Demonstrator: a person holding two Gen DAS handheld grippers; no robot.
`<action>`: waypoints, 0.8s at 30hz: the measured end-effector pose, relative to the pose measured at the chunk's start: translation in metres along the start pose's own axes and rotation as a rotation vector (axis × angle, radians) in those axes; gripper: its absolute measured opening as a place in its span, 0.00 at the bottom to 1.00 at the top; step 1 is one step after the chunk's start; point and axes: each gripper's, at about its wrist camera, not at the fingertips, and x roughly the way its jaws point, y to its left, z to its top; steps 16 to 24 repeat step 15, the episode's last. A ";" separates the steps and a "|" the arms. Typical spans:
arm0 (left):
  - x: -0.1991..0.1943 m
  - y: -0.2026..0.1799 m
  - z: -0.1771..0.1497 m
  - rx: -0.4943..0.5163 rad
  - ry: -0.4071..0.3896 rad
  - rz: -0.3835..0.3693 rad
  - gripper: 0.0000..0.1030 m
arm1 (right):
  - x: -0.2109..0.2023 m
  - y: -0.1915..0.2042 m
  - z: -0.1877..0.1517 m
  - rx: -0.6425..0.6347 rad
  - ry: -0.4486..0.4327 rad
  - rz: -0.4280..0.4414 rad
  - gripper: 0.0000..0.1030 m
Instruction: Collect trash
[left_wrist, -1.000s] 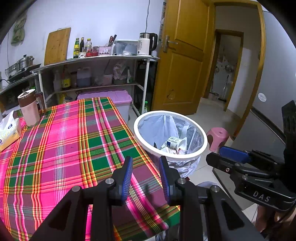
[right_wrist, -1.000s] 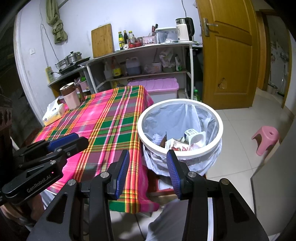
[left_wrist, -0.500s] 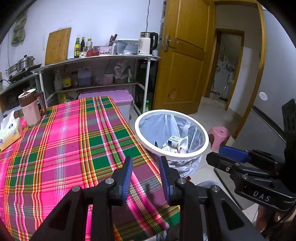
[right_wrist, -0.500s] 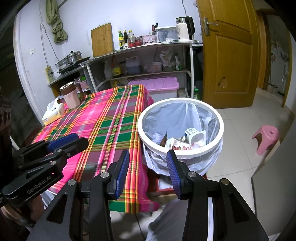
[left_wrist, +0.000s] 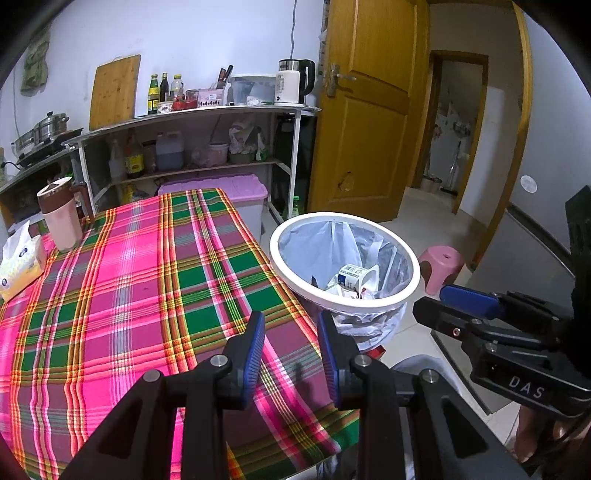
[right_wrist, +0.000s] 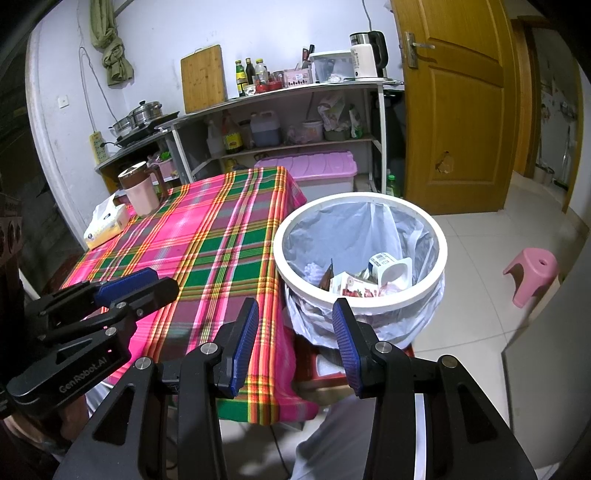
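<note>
With both the left gripper (left_wrist: 290, 332) and right gripper (right_wrist: 295, 321) apart and empty, we risk bumping the bin (right_wrist: 441, 254) at centre frame off its red stool (right_wrist: 314, 365).

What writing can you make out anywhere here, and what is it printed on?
"DAS": on the black body of the right gripper.
"GenRobot.AI": on the black body of the left gripper.
Labels on the yogurt cup, tissue pack and shelf bottles: too small to read.
</note>
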 end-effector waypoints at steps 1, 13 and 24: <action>0.000 0.000 0.000 0.000 0.001 0.001 0.28 | 0.000 0.000 -0.001 0.000 0.001 -0.001 0.41; 0.003 -0.001 -0.003 0.003 0.008 0.007 0.28 | -0.008 0.000 -0.010 0.001 0.007 -0.001 0.41; 0.003 0.000 -0.003 0.003 0.007 0.007 0.28 | -0.006 -0.001 -0.008 0.000 0.008 0.000 0.41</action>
